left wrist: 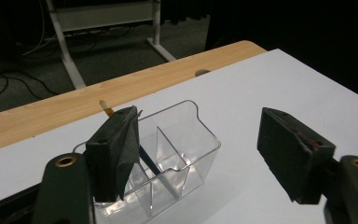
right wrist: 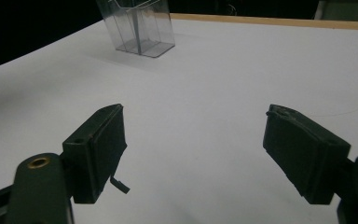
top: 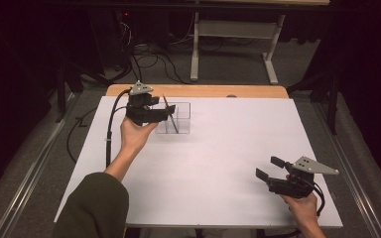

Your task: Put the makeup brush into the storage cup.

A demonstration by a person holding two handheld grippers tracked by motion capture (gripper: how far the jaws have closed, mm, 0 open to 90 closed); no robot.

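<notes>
A clear plastic organiser with divided compartments stands on the white tabletop at the back left. A thin dark stick with a pale tip leans inside it. My left gripper hovers right beside the organiser, open. In the left gripper view the organiser sits below and between the spread jaws of the left gripper, and the left jaw hides part of the stick. My right gripper is open and empty near the front right; the right gripper is over bare tabletop, with the organiser far off.
A wooden strip runs along the table's far edge. Beyond it are a white metal frame and cables on the grey floor. A green sleeve comes in at the front left.
</notes>
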